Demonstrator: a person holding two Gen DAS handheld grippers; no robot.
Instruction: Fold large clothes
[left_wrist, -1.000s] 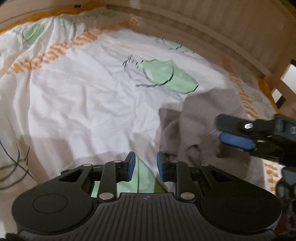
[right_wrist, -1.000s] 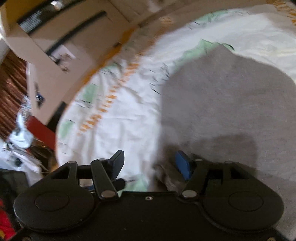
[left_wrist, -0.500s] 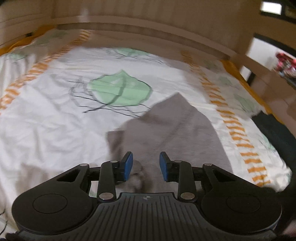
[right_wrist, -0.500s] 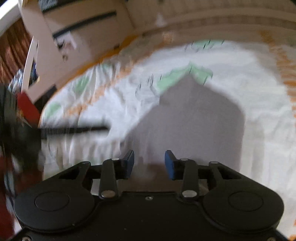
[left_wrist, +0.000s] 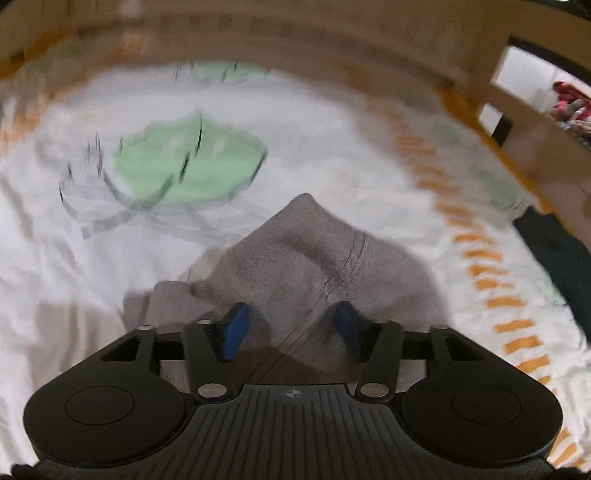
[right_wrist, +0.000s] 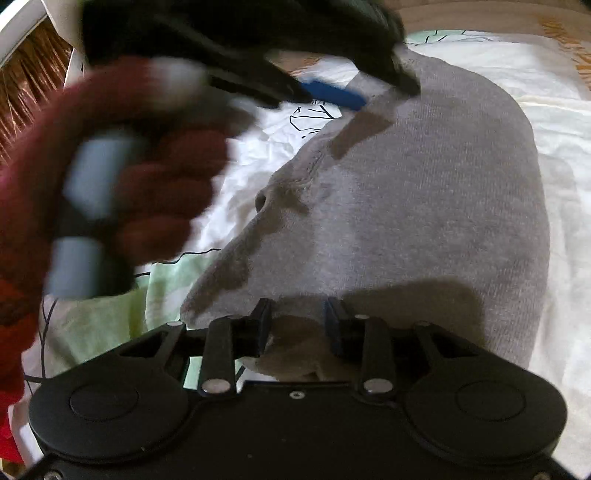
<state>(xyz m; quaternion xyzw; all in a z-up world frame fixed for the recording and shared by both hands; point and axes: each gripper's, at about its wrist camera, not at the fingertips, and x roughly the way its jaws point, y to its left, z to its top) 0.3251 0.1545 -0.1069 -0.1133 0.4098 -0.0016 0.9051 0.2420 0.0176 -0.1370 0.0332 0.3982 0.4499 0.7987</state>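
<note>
- One grey garment (left_wrist: 306, 254) lies on the bed, on a white sheet (left_wrist: 55, 266) printed with green leaves and orange dashes; I count only this one piece of grey clothing, and it is already doubled over into a thick, rounded shape
- From the right gripper (right_wrist: 297, 325) the garment spreads forward and away, its long axis running from the jaws up toward the far end of the bed; a bunched edge of it sits just between the jaws
- The right jaws stand partly apart, cloth is between them, but whether the pads really press on it I cannot tell
- The left gripper (left_wrist: 290, 326) is over the near edge of the same garment; its jaws are opening, with grey cloth under and between them, and the pads do not seem to pinch it
- In the right view the left gripper (right_wrist: 332, 92) hangs over the far corner, held by a hand (right_wrist: 122, 177) in a red sleeve (right_wrist: 11, 314)
- So both grippers are at the garment, two in all; the right one seems nearer to the edge that the next fold needs
</note>
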